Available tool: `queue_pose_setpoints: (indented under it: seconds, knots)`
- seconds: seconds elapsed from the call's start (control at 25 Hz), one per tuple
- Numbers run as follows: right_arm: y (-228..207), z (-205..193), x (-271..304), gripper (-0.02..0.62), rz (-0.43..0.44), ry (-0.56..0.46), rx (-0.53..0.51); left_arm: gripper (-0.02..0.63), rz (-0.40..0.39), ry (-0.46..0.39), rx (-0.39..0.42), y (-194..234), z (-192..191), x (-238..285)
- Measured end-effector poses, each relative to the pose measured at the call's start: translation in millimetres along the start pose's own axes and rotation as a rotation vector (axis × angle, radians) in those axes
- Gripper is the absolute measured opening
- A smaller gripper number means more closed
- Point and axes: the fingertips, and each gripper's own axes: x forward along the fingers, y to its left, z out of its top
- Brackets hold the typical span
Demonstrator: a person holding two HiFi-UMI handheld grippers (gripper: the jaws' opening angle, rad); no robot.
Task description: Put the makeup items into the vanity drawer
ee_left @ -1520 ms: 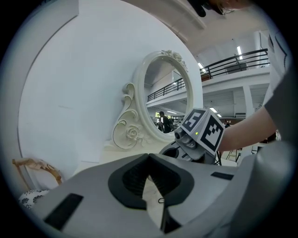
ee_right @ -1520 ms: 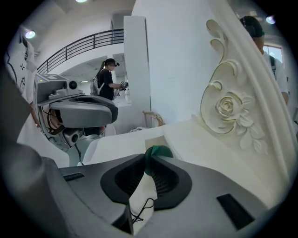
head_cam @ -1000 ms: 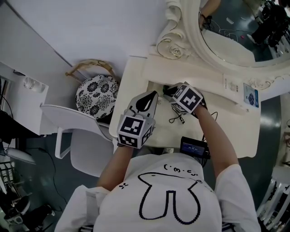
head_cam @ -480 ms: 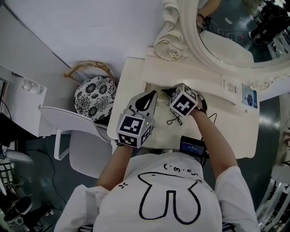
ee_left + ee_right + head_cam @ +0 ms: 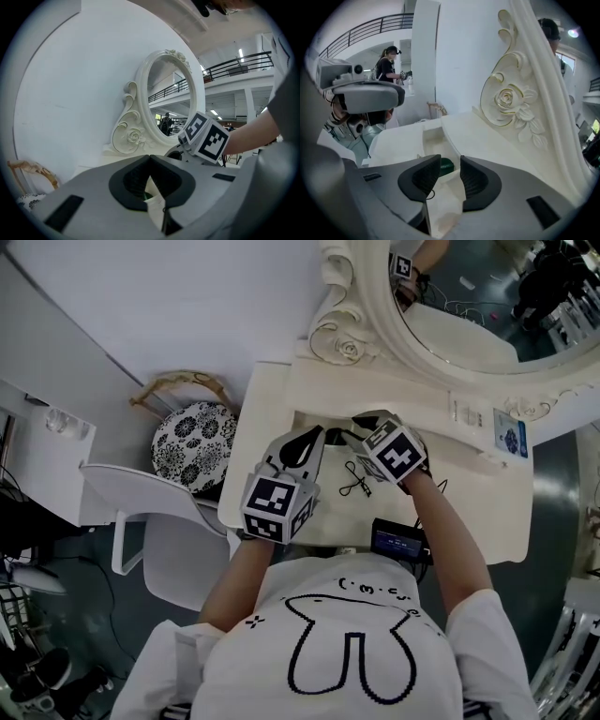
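Makeup item [image 5: 446,166] beyond right tool [image 5: 450,161], jaws just opened.

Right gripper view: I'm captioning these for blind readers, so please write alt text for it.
The jaws of the right gripper stand apart with nothing gripped, having just been opening, above the open drawer of a cream vanity, where a dark green item lies. A carved rose on the ornate mirror frame rises at right.

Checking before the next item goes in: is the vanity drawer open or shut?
Open. The right gripper view looks down into the drawer, its inner walls exposed, with a dark green item lying inside.
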Motion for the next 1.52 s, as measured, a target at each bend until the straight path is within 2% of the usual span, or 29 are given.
queue_pose_setpoints:
  seconds: [0.24, 0.48, 0.6, 0.84, 1.52]
  knots:
    - [1.3, 7.9, -36.9, 0.117, 0.004, -0.131, 0.08, 0.011, -0.013, -0.01, 0.015, -14.4, 4.1, 0.3]
    - [1.1, 7.2, -73.3, 0.09, -0.031, -0.278, 0.106, 0.011, -0.027, -0.018, 0.032, -30.3, 6.2, -1.2]
    - [-0.2, 2.5, -88.9, -0.004, -0.056, -0.32, 0.124, 0.011, -0.03, -0.017, 0.044, -37.4, 6.4, -2.8]
    - [7.4, 3.1, -117.7, -0.005, -0.036, -0.441, 0.205, 0.011, -0.031, -0.012, 0.063, -49.6, 4.4, -6.5]
    - [50.2, -45.2, -109.0, -0.005, 0.013, -0.352, 0.238, 0.011, 0.013, 0.02, 0.032, -72.1, -13.3, -18.2]
